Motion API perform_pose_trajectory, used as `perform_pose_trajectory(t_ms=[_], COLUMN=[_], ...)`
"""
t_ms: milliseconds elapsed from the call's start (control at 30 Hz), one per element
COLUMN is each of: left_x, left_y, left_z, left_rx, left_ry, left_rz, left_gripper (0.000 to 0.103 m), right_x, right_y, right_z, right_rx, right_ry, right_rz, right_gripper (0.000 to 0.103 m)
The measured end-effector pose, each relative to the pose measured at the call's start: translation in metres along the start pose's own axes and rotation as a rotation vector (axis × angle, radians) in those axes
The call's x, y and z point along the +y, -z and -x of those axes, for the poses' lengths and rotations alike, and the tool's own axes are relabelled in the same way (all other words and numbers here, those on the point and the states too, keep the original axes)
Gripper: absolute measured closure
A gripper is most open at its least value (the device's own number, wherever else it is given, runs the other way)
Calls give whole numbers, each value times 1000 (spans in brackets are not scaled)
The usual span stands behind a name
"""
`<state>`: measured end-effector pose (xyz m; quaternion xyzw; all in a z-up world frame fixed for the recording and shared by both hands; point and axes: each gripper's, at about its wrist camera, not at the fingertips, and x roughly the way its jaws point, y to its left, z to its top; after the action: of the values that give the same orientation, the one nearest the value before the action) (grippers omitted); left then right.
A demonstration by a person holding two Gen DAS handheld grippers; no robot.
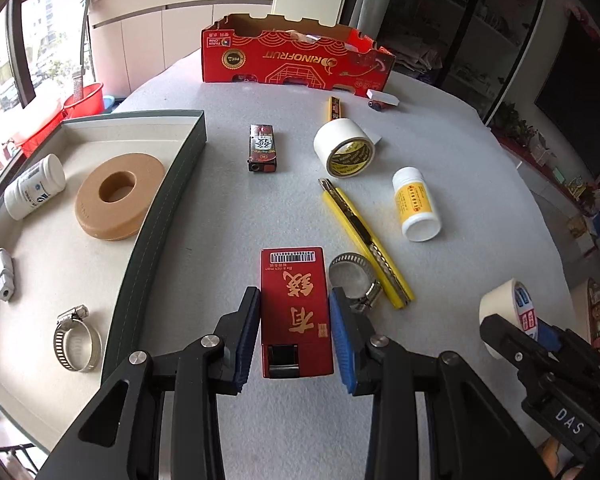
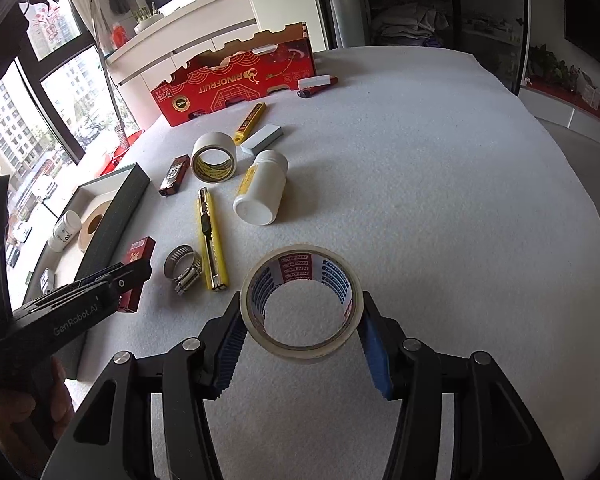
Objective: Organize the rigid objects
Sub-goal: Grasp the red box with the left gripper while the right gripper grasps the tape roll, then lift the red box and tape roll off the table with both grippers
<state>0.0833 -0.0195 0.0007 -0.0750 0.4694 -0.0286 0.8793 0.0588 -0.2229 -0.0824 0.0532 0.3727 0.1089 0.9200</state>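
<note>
Our left gripper (image 1: 294, 338) is black with blue ridged pads (image 1: 246, 340) and round silver screws. Our right gripper (image 2: 302, 344) looks the same. White letters on the tools say "DAS" and "GenRobot.AI". A hand (image 2: 24, 412) shows at the edge.

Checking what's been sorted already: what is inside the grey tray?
Inside the grey tray lie a white bottle, a tan tape roll, a small white device and a metal hose clamp. Its nearest corner runs out of frame, so anything there is unseen.
</note>
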Motion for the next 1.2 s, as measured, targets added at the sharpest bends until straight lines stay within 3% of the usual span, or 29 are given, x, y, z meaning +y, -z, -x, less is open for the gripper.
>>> perform_pose_trajectory(t_ms=[433,767,1200], left_x=[-16,-7,0], left_y=[49,54,56], left_z=[60,69,66], left_rx=[-101,-132,-116], left_ry=[1,17,44], left_rz=[-127,-130,-119], left_gripper=[65,65,65], right_x=[21,38,49], right_y=[33,47,51], right_z=[11,10,4], right_rx=[50,90,112], right_ry=[-2,-8,11], right_rz=[-26,-23,-11], right_gripper=[49,49,49])
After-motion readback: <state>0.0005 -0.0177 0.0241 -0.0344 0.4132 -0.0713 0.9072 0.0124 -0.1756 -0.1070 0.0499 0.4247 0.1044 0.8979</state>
